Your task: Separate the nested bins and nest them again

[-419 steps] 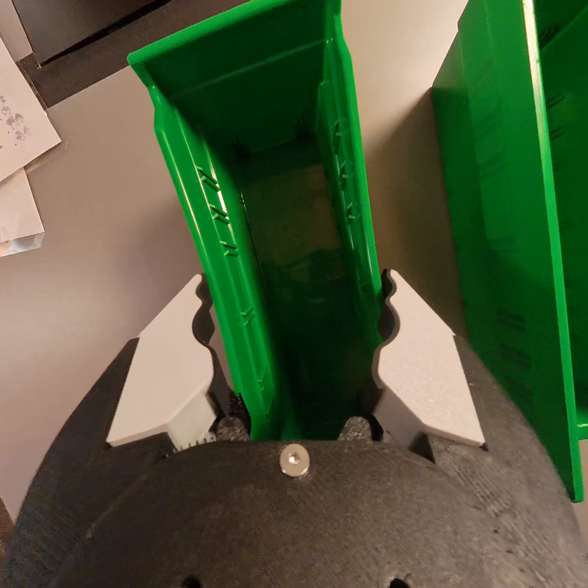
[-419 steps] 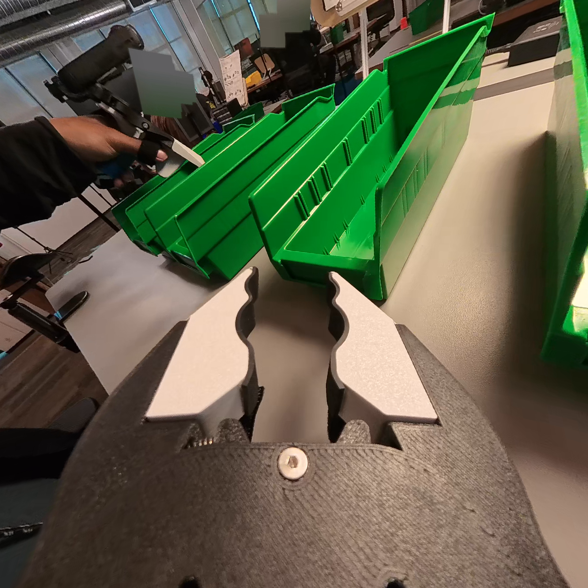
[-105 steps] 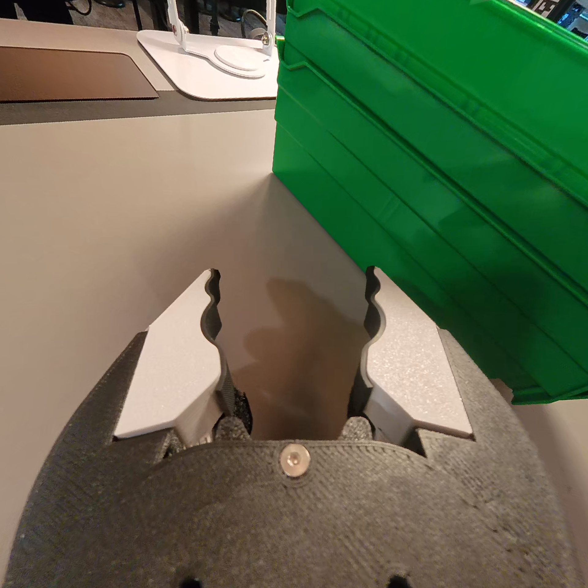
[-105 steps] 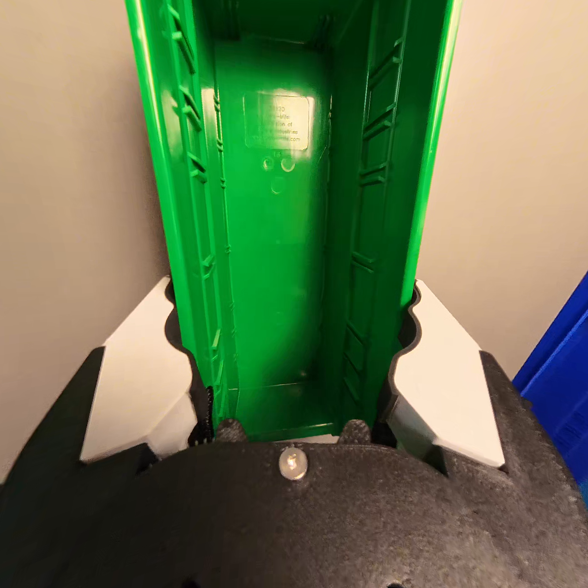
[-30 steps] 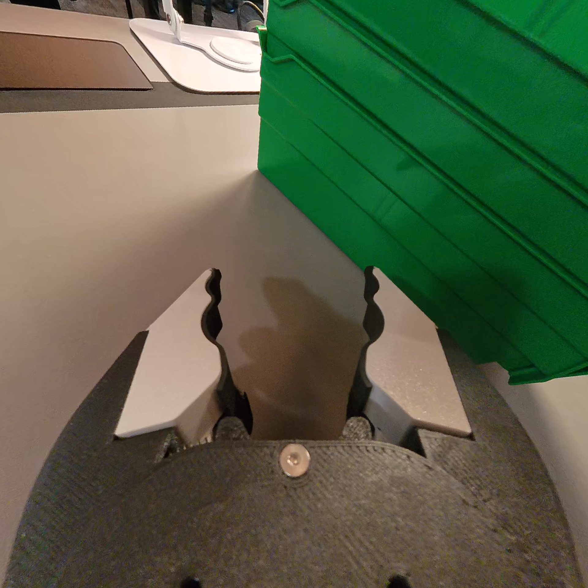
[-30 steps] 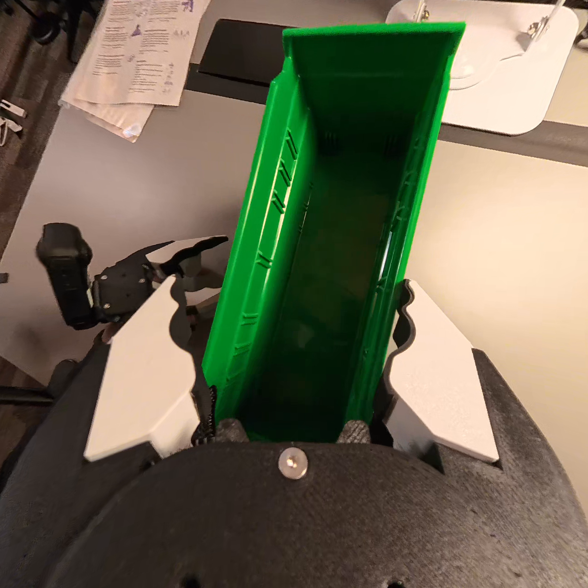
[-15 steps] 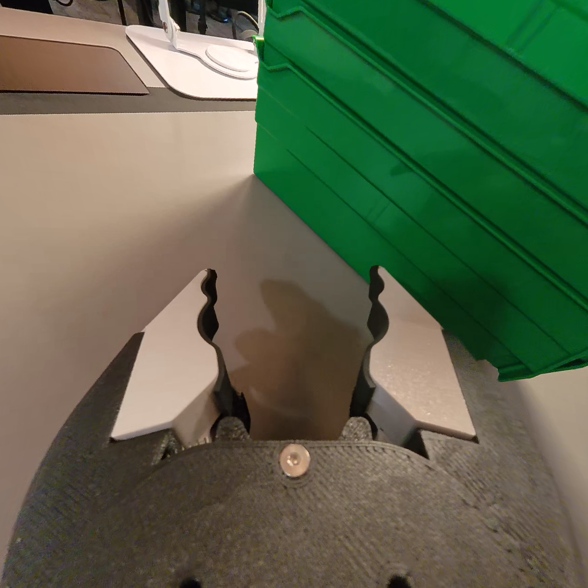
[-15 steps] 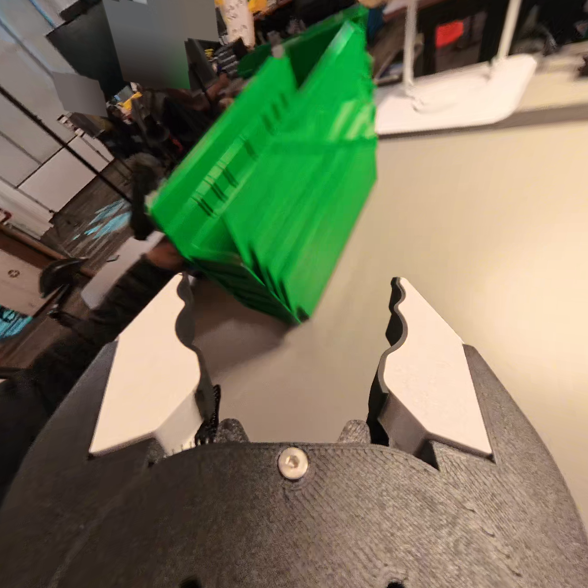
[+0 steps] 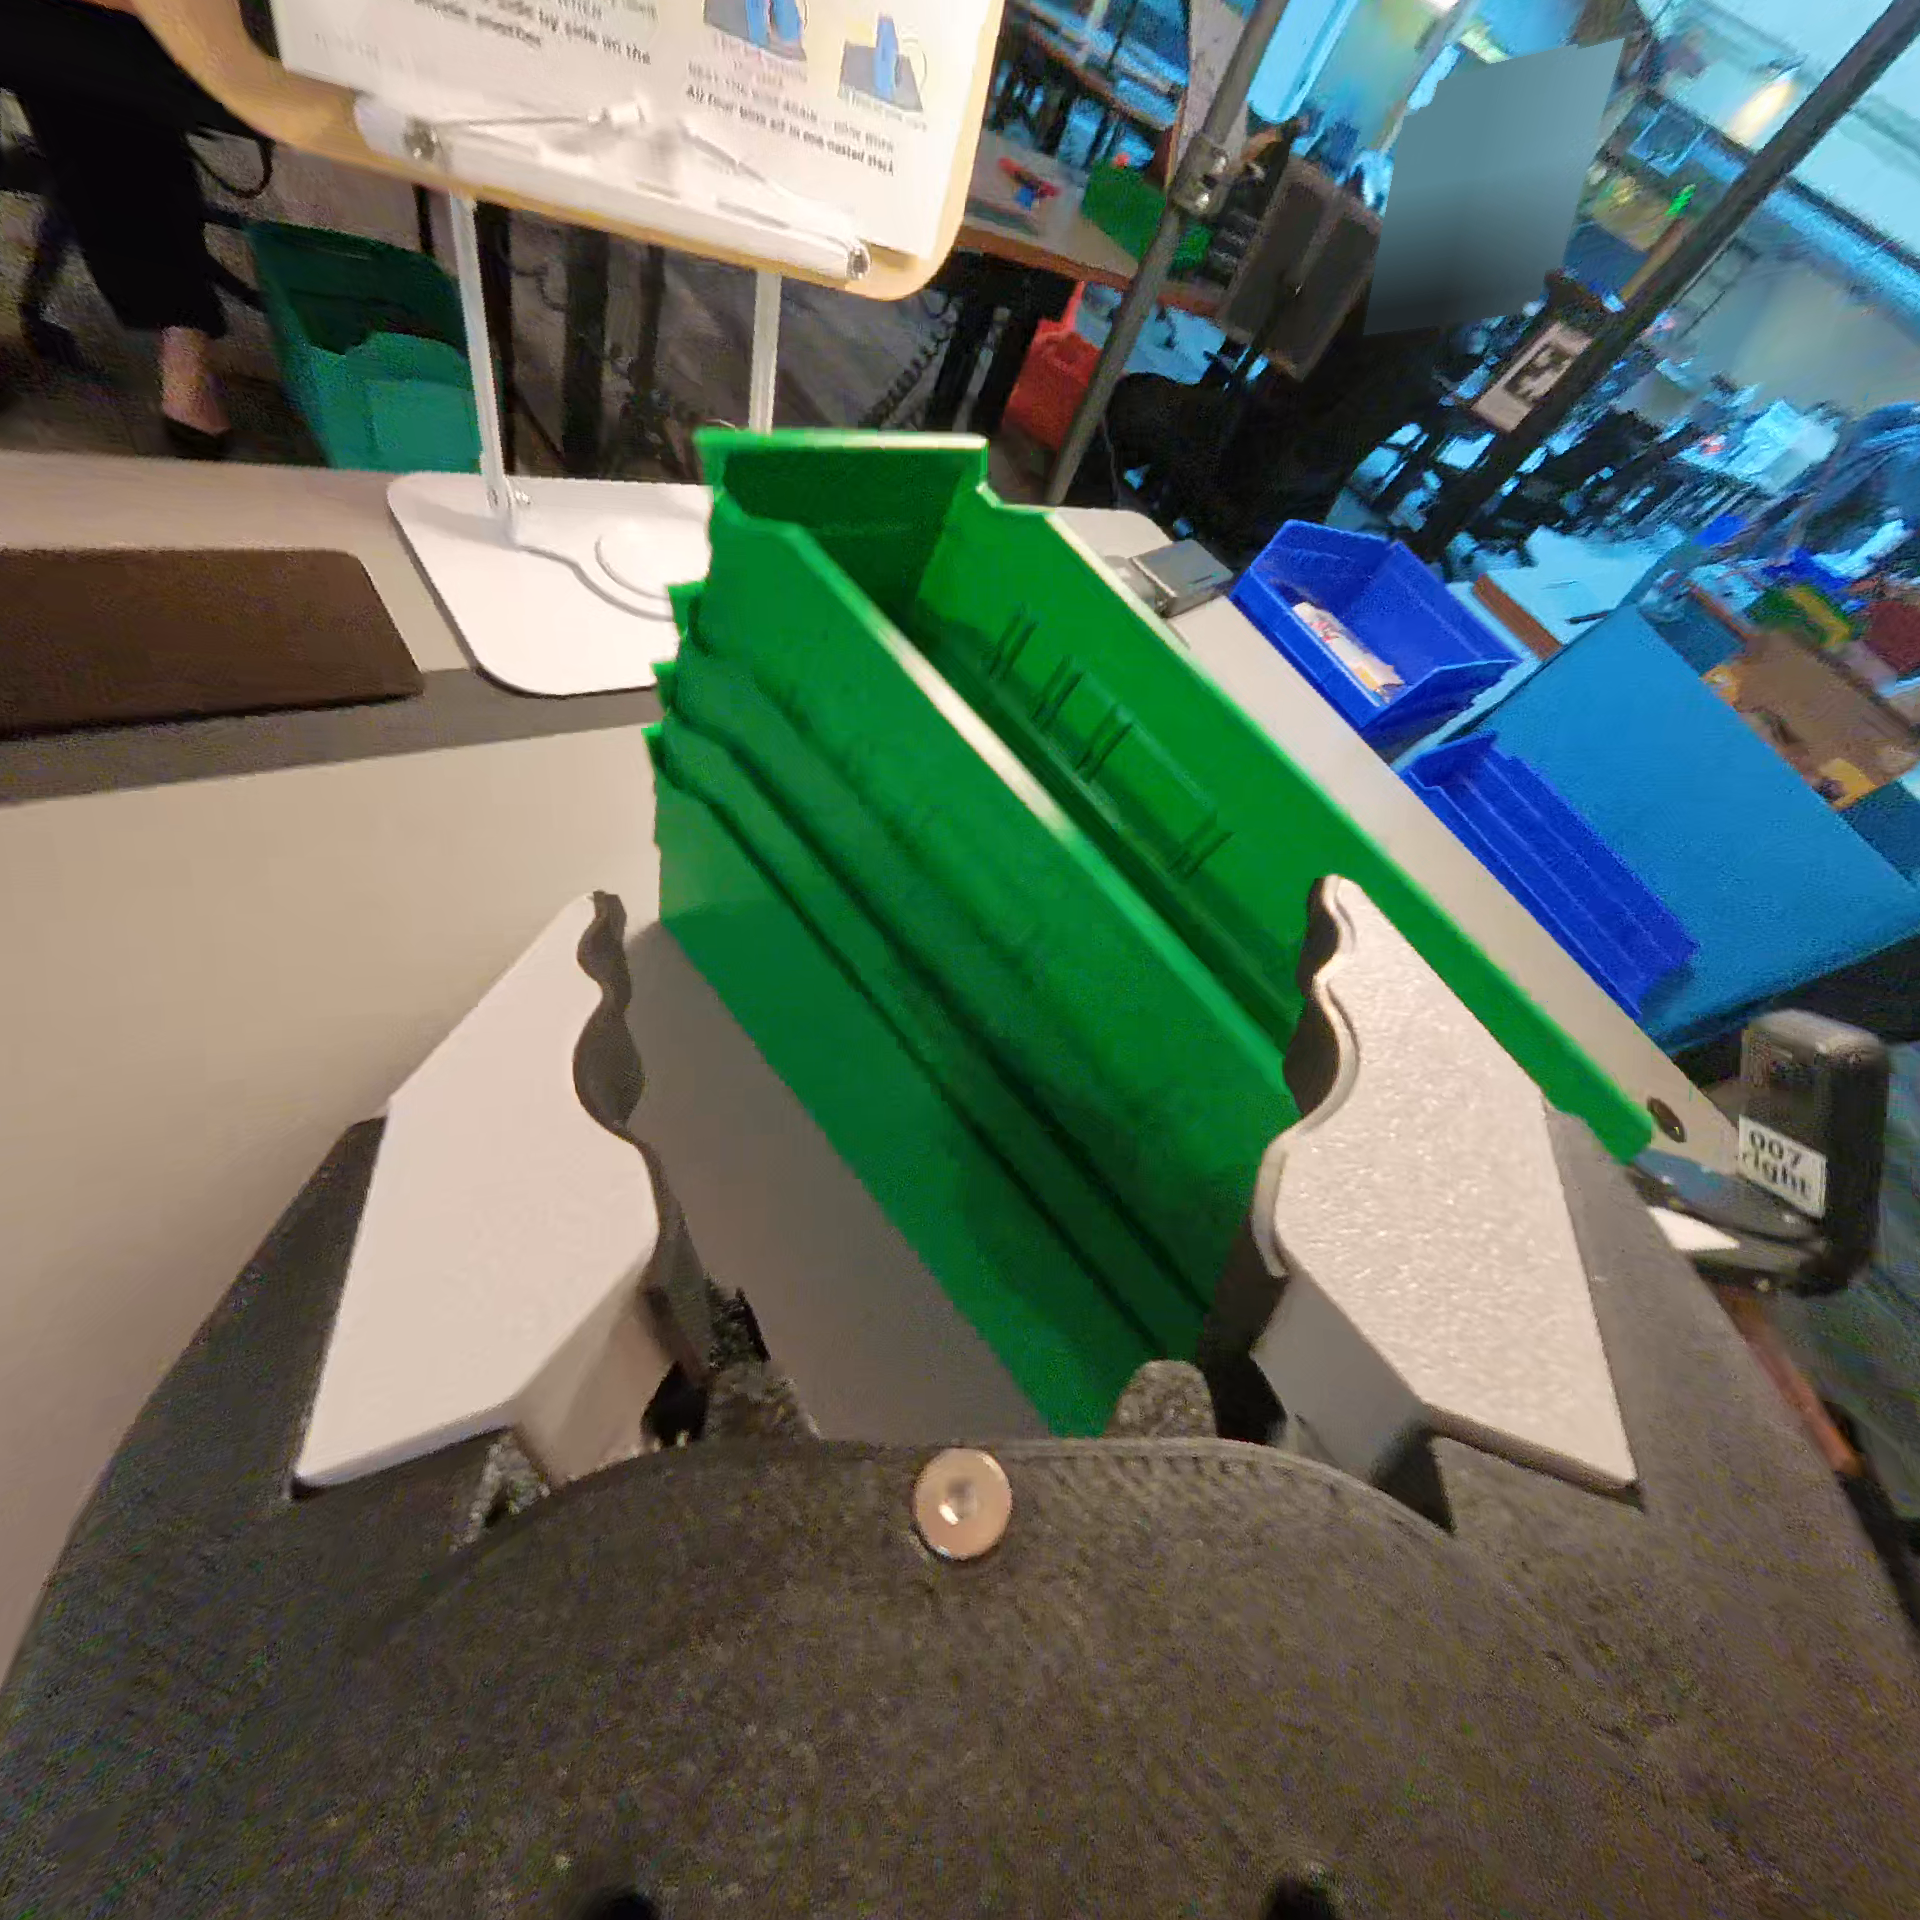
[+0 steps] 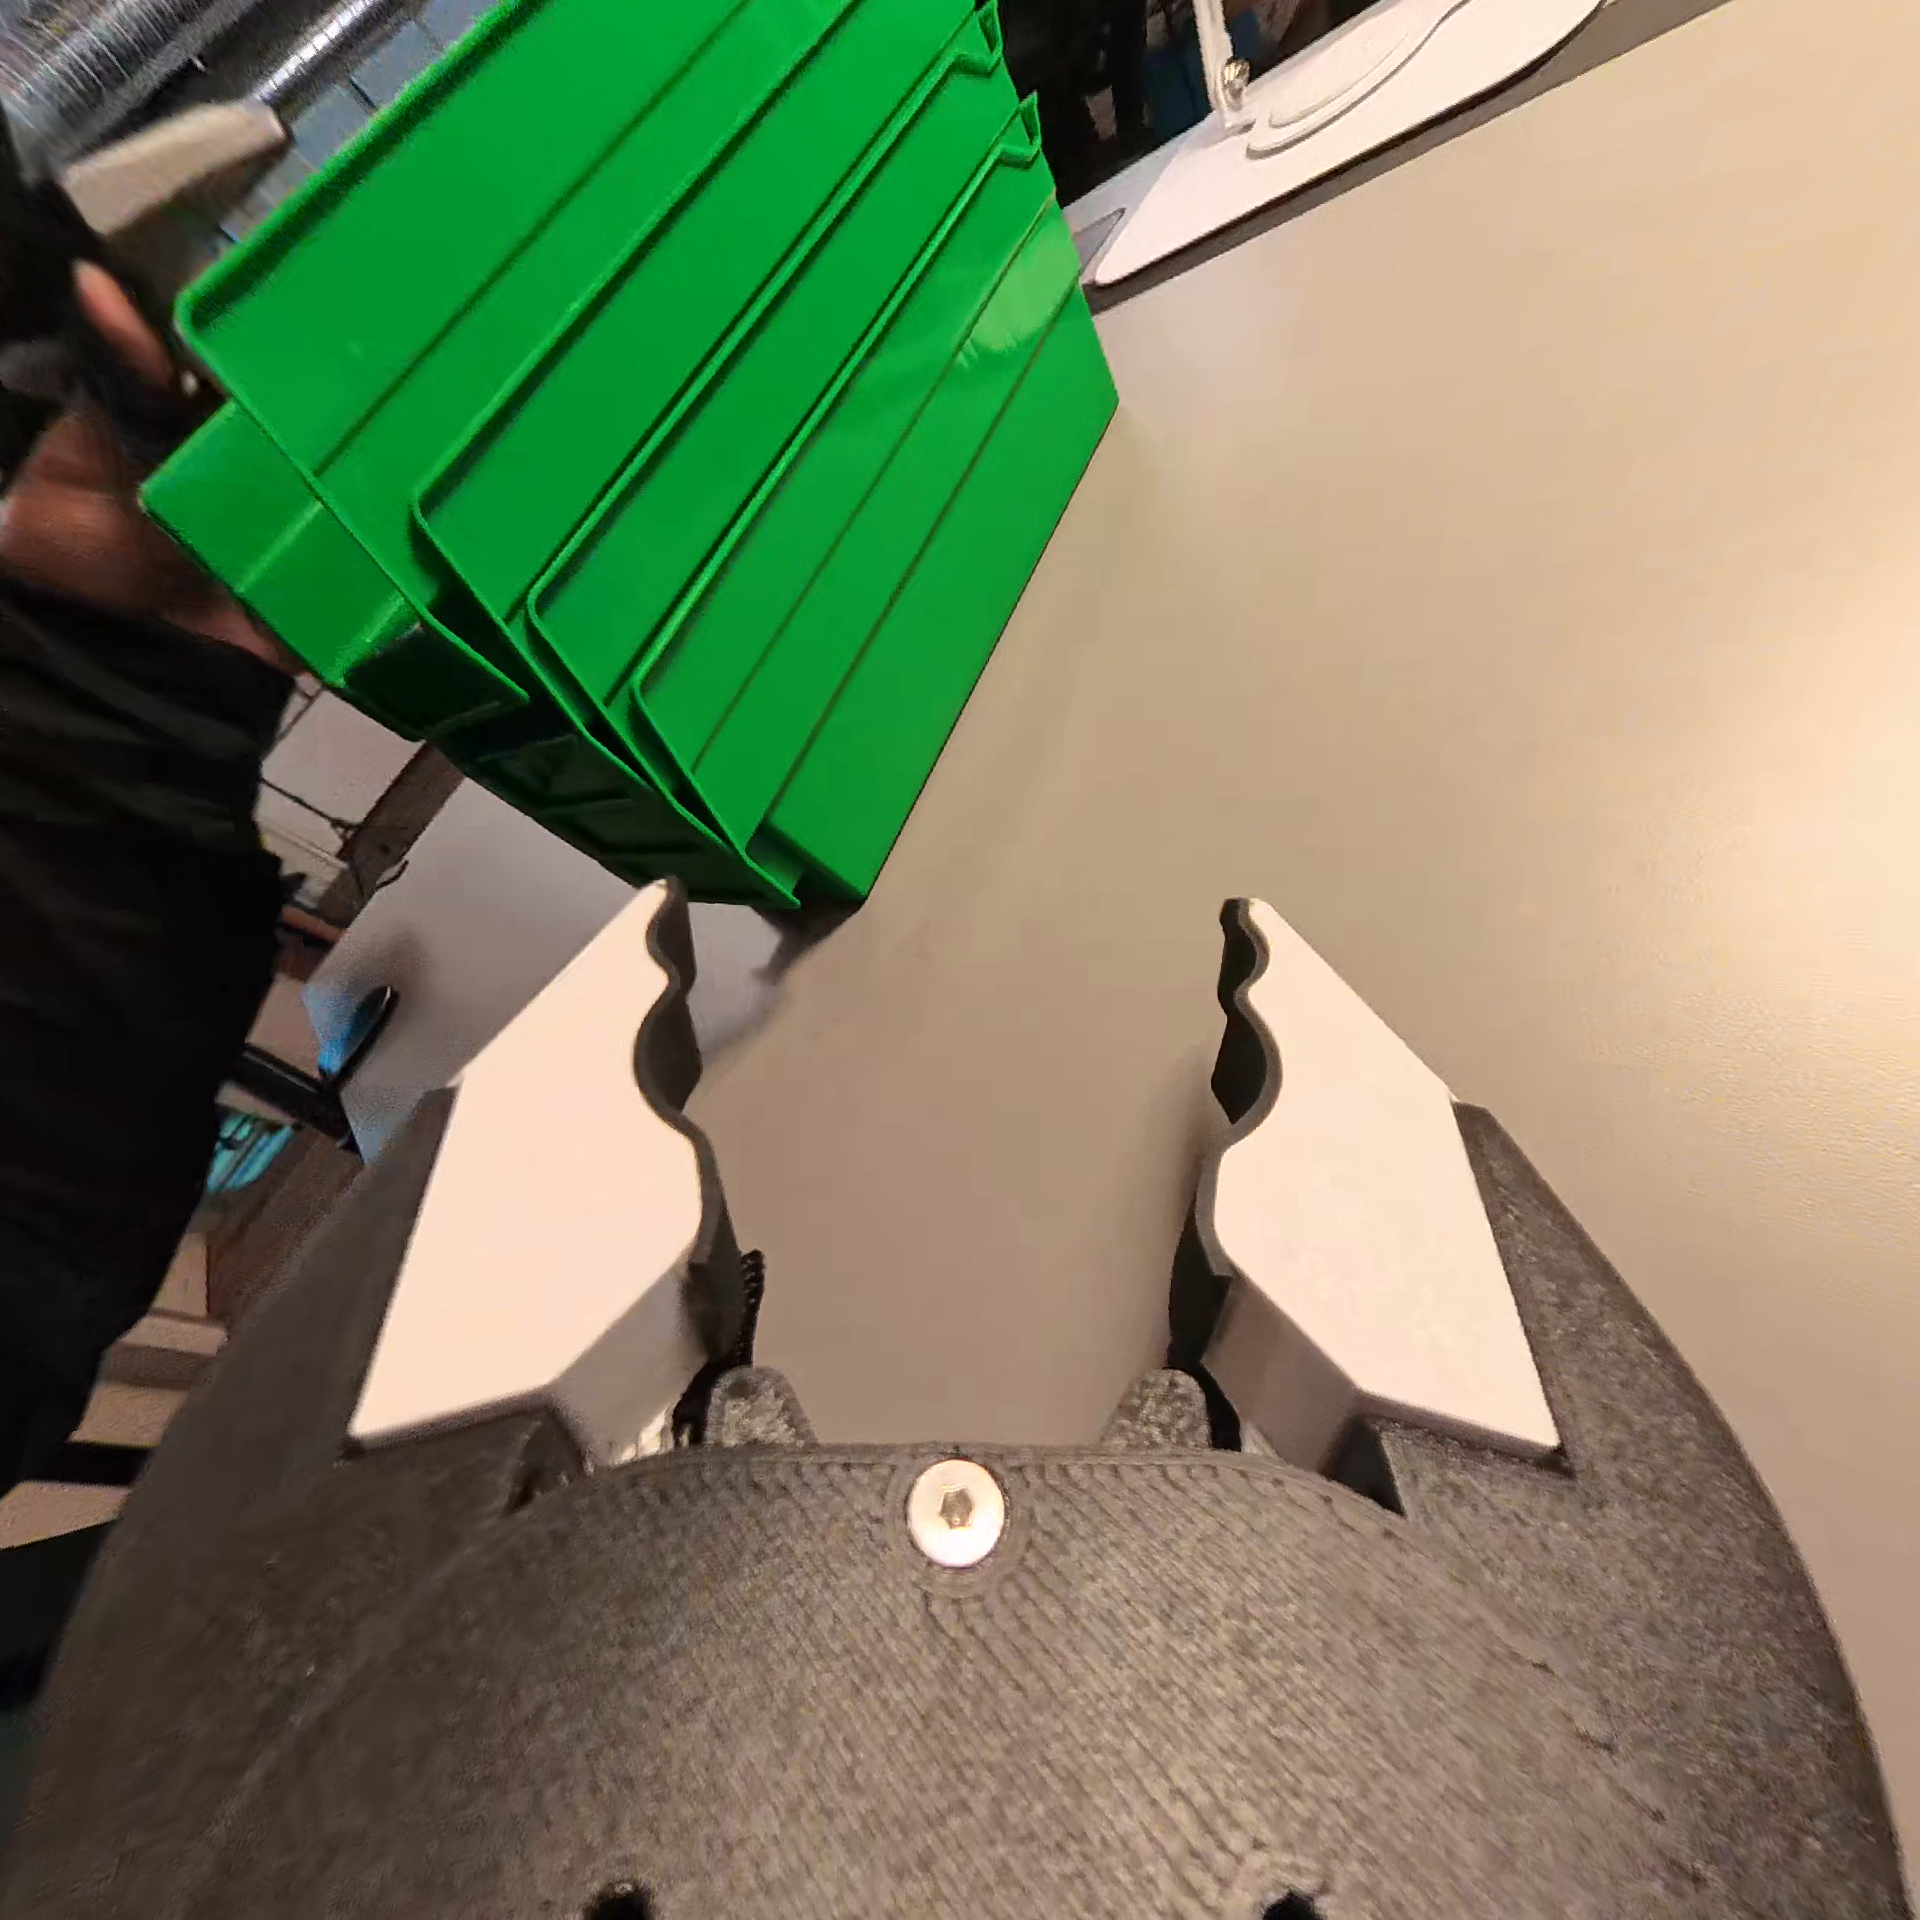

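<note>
Bins (image 9: 966, 883), bright green plastic, long and narrow, nested into one stack of about four with the rims stepped one above the other. Left wrist view puts the stack at frame centre, running from the upper middle down to the lower right between the fingers; top bin's inside shows, with small ribs on the far wall. Stack looks tilted, not flat on the grey table (image 9: 260, 935). Right wrist view has the same stack (image 10: 644, 468) in the upper left of the frame, side walls and layered rims facing the camera, low corner close to the table (image 10: 1455, 727) just ahead of the left fingertip.

Left gripper (image 9: 961, 914): fingers wide apart. Stack passes through the gap, lying against the right-hand finger (image 9: 1434, 1195); clear bare table between the stack and the left-hand finger (image 9: 499, 1174), so no squeeze on it. Contact at the right pad cannot be told, edge is blurred.

Right gripper (image 10: 951, 914): fingers wide apart, only table between them, nothing held. Stack sits beyond the tips, not touching either finger (image 10: 561, 1143).

Far side of the stack in the right wrist view, a person's hand (image 10: 73, 520) and dark sleeve at the left edge, blurred. Blue bins (image 9: 1455, 727) at right of the left wrist view, white stand base (image 9: 540, 582) at upper middle.
</note>
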